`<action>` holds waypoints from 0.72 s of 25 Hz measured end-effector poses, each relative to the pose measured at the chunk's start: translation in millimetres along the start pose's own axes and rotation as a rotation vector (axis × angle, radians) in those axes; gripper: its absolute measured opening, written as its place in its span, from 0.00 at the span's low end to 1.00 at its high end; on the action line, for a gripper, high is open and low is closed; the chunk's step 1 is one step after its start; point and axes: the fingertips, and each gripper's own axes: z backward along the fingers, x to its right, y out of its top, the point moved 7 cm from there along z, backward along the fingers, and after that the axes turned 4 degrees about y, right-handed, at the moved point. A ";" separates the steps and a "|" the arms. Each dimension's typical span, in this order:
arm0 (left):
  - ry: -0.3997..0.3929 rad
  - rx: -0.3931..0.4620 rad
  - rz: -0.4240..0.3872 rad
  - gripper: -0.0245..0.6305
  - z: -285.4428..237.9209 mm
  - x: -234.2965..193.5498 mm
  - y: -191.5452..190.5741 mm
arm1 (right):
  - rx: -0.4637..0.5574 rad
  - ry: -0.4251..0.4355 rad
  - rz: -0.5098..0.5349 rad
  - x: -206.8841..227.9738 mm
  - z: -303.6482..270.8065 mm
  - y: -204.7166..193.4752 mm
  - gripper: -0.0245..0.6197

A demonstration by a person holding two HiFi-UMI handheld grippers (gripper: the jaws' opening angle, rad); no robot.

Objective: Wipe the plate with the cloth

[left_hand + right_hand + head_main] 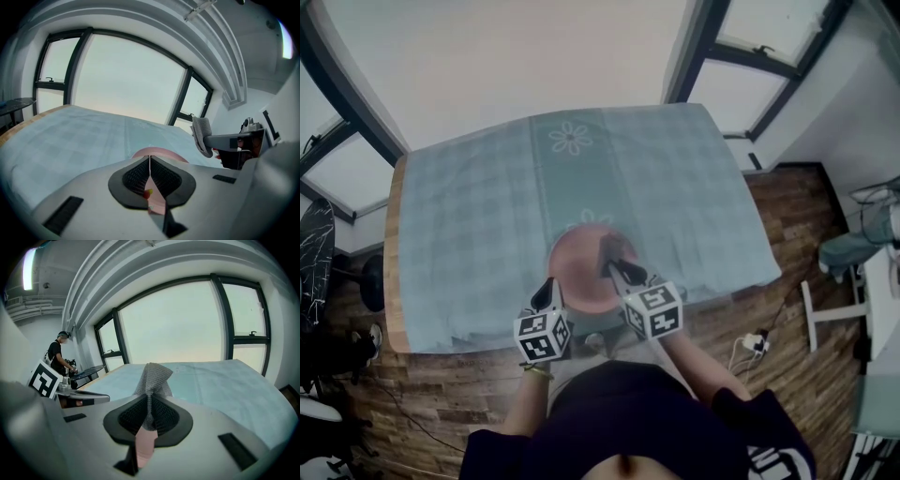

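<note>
Pink round plate [577, 272] on checked tablecloth [487, 216]; left gripper [150, 159] pinches its 7 o'clock rim. Grey woven cloth [152, 376], bunched, clamped in right gripper [149, 397].

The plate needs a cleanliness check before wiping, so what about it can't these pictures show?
- Head view: the plate surface is too small and blurred to show dirt; the right gripper covers its right part.
- Left gripper view: the left gripper body hides most of it.
- Right gripper view: the cloth and the gripper's body hide nearly all of it.
</note>
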 end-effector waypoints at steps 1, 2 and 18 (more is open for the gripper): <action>0.006 -0.008 0.005 0.06 -2.3 -2.1 -1.2 | -0.009 0.002 0.000 2.9 -4.1 -0.1 0.09; 0.011 -0.014 0.011 0.06 -4.3 -4.3 -2.3 | -0.018 0.006 0.000 5.5 -8.4 -0.2 0.09; 0.043 -0.172 0.101 0.23 -52.7 -30.5 -34.6 | -0.187 0.065 0.053 39.5 -84.8 -15.1 0.09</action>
